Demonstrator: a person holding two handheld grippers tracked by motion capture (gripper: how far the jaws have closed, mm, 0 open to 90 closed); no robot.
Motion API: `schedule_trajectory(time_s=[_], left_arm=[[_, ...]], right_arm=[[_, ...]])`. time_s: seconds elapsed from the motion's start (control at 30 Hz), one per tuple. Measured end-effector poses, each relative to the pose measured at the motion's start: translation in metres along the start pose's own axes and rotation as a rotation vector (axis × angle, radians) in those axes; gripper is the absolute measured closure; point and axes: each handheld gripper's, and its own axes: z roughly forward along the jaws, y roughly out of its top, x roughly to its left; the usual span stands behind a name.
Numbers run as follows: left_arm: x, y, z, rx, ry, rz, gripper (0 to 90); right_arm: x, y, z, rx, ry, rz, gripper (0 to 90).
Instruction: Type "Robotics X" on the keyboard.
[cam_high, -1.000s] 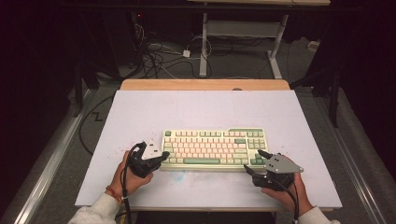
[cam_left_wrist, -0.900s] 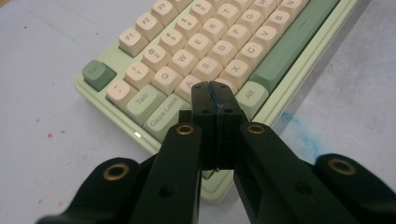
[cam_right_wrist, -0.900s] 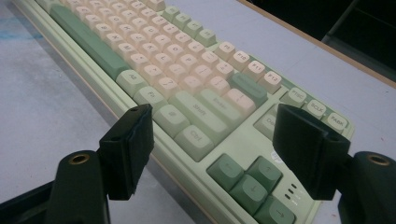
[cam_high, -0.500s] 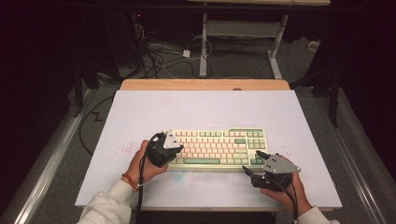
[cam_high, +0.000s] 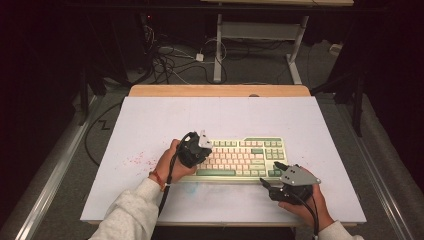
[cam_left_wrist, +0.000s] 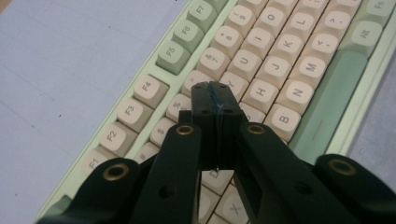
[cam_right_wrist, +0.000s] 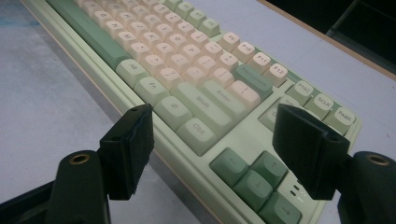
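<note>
A pale green keyboard (cam_high: 245, 156) with cream keys lies on the white table top, near the front. My left gripper (cam_high: 201, 146) hangs over the keyboard's left part. In the left gripper view it (cam_left_wrist: 217, 100) is shut with nothing between the jaws, and the tips hover just above the cream letter keys (cam_left_wrist: 280, 60). My right gripper (cam_high: 270, 175) rests at the keyboard's front right corner. The right gripper view has it (cam_right_wrist: 219, 140) open, its jaws spread on either side of the corner by the green arrow keys (cam_right_wrist: 252, 175). It touches nothing.
The white table top (cam_high: 150, 125) has red specks (cam_high: 135, 160) left of the keyboard and a wooden strip (cam_high: 220, 91) along its far edge. Cables (cam_high: 170, 60) and desk legs stand on the floor behind.
My left gripper has moved right and forward from the keyboard's left end to above its keys. The right gripper has barely shifted.
</note>
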Motion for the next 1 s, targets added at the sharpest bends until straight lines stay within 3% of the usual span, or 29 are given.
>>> schedule_trajectory(time_s=[0.2,0.57,0.67,1.0], left_arm=[[-0.003,0.009,0.010,0.045,-0.006,0.029,87.3],[-0.002,0.010,0.018,0.088,-0.013,0.025,87.3],[-0.004,0.012,0.019,0.108,-0.006,0.056,87.3],[0.001,0.008,0.004,0.024,0.013,0.020,85.0]], right_arm=[[0.000,0.000,0.001,0.013,0.001,-0.011,29.7],[0.002,-0.001,0.004,0.029,0.006,-0.026,30.0],[0.003,-0.001,0.005,0.036,0.005,-0.031,30.1],[0.002,0.000,0.003,0.026,0.000,-0.030,30.3]])
